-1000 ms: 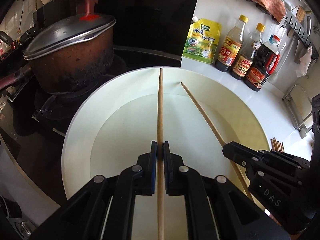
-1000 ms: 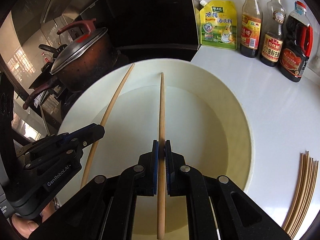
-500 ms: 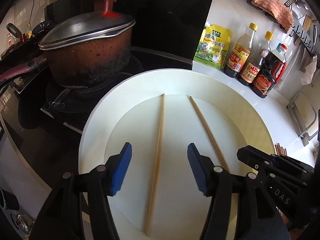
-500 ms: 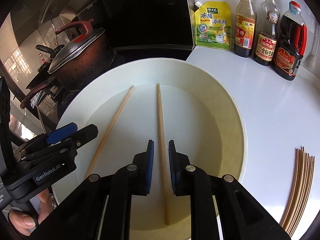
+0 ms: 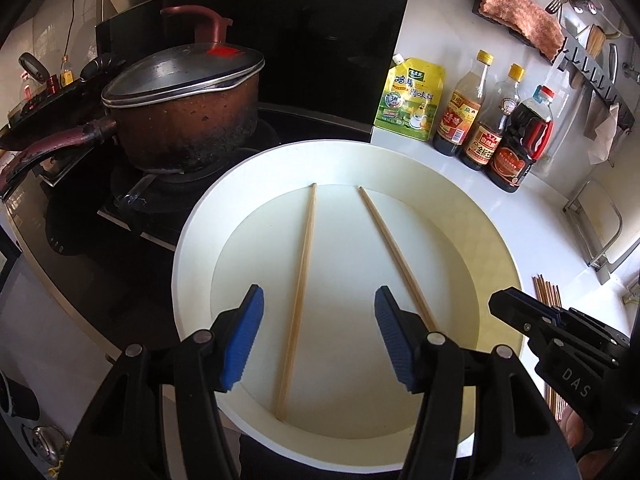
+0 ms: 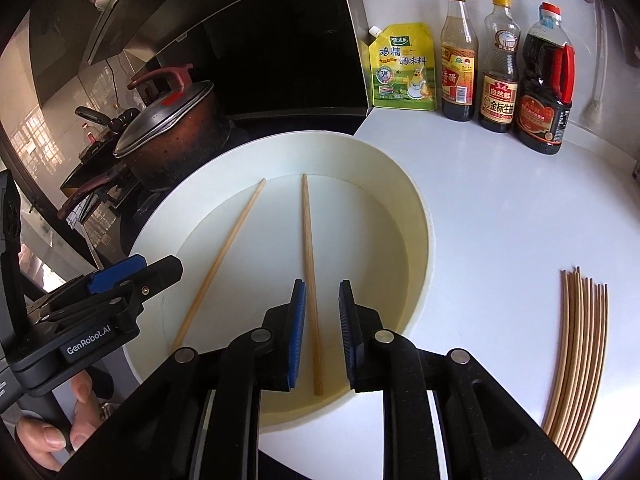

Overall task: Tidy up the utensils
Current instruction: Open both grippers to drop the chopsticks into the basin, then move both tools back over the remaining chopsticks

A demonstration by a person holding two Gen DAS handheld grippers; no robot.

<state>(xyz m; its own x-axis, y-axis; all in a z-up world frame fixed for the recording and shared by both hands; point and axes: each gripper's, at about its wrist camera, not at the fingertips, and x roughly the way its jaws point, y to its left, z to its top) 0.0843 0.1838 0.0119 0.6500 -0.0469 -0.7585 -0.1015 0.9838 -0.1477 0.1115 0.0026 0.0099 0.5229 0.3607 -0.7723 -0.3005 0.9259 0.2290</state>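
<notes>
Nearest in the left wrist view, the left gripper [image 5: 318, 334] stands wide apart, its blue pads [image 5: 243, 336] clear of everything, with one chopstick [image 5: 299, 296] lying on the floor of the white basin [image 5: 192, 240] between them. The right wrist view shows the right gripper [image 6: 322, 330] parted more narrowly, its pads flanking the second chopstick [image 6: 310, 276] without clamping it; that stick also lies flat in the basin [image 6: 420, 216].

Each camera catches the other tool. From the left, the right gripper [image 5: 516, 312] shows only as a black housing at the lower right edge, its near end hiding the tail of the second chopstick [image 5: 394, 254], and its opening cannot be read there. From the right, the left gripper [image 6: 132, 272] enters from the lower left with the person's hand [image 6: 60, 428] wrapped around its handle, a detail the left camera never shows.

The two sticks rest apart, not touching, with their far tips close to the basin's far wall.

On the white counter [image 6: 500, 200] to the right, a bundle of chopsticks [image 6: 580, 344] lies fanned out; the left view shows only a sliver of that bundle [image 5: 546, 290] behind the right tool.

Farther back stand a scorched lidded pot [image 5: 180, 108] on the stove, a yellow seasoning pouch [image 5: 410, 98], and three sauce bottles [image 5: 492, 116]. Only the left view takes in the wall rack [image 5: 592, 68] and the brown cloth [image 5: 520, 20].
</notes>
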